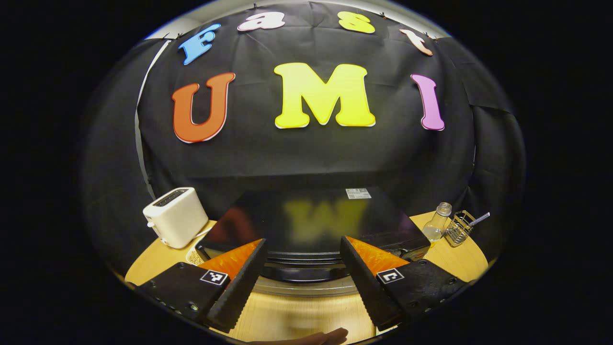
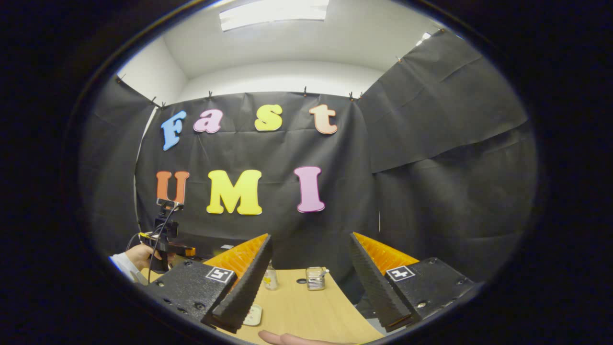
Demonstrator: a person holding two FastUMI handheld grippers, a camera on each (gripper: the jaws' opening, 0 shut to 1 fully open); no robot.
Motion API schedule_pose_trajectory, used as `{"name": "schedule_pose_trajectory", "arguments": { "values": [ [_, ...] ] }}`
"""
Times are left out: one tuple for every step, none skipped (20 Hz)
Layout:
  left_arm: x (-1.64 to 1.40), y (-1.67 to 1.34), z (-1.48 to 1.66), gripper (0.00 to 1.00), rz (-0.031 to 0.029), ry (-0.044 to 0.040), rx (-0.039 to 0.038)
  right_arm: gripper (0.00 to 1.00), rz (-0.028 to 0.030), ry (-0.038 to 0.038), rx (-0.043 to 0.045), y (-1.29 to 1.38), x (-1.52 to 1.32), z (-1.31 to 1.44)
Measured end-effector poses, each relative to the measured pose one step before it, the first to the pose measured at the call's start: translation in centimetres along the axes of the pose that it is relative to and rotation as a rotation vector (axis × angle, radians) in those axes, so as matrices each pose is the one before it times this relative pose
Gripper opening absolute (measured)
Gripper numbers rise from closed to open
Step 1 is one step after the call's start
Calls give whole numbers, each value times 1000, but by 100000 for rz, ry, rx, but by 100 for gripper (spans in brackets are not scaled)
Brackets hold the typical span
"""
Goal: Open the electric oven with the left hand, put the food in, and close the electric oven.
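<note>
We face the shut glossy black electric oven [image 1: 306,225] with both tongs spread open and empty.
Left tongs [image 1: 302,278] hang above its dark front handle [image 1: 306,274], placed, we judge, to open it; right tongs [image 2: 309,280] wait aside over the wooden table [image 2: 306,311].

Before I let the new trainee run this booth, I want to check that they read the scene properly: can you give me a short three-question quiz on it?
1. True or false: the left tool is shut on the oven.
2. Which stands left of the oven in the left gripper view? A) a white toaster B) a glass bottle C) a wire holder
3. Fill in: in the left gripper view, the oven's handle lies ____ the tool's two fingers.

Key:
1. False; both tools stand open and grip nothing, the right tool too.
2. A.
3. Between.
</note>
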State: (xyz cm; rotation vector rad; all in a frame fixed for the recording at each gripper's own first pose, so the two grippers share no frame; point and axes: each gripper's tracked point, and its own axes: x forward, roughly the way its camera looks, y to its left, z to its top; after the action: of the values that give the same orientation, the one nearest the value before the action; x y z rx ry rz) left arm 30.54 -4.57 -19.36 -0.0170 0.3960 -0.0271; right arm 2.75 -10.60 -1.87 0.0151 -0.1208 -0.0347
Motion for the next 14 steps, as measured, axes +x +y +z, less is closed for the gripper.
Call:
{"name": "schedule_pose_trajectory", "arguments": {
  "values": [
    [417,-314,-816,97,-1276,3167,-906,96,-1170,17,-668,-390,-31,41],
    [-430,6,494,96,611,-2517,-75,96,-609,-83,-441,-213,-200,-9],
    [444,-312,-195,98,-1027,1692,1373,96,-247,-254,55,7,-92,51],
    [-68,205,146,96,208,-91,383,96,399,-190,-34,134,-47,55],
    [247,-89,-147,96,-341,756,-1534,96,687,-25,-232,193,-79,14],
    [-280,287,-182,95,7,311,-820,96,626,12,83,139,-40,-126],
    [-189,277,79,100,381,-209,266,96,728,-83,235,128,-40,56],
    [-67,215,-443,96,38,1283,671,96,646,-205,193,118,-114,-59],
    [-22,33,-119,97,-318,-844,102,96,109,38,75,-12,-145,-49],
    [-206,94,80,98,-679,-755,494,96,-175,124,92,-119,-147,28],
    [-288,-65,-92,97,-488,-686,121,96,-129,53,67,-2,-124,146],
    [-343,-5,-2,98,-681,-715,-362,96,-53,-51,-18,92,-246,68],
    [-461,-3,-262,97,-300,113,-1156,96,146,13,-150,120,-311,172],
    [-436,-27,-296,97,-300,261,-362,96,281,-135,-150,191,-320,57]
  ]
}}
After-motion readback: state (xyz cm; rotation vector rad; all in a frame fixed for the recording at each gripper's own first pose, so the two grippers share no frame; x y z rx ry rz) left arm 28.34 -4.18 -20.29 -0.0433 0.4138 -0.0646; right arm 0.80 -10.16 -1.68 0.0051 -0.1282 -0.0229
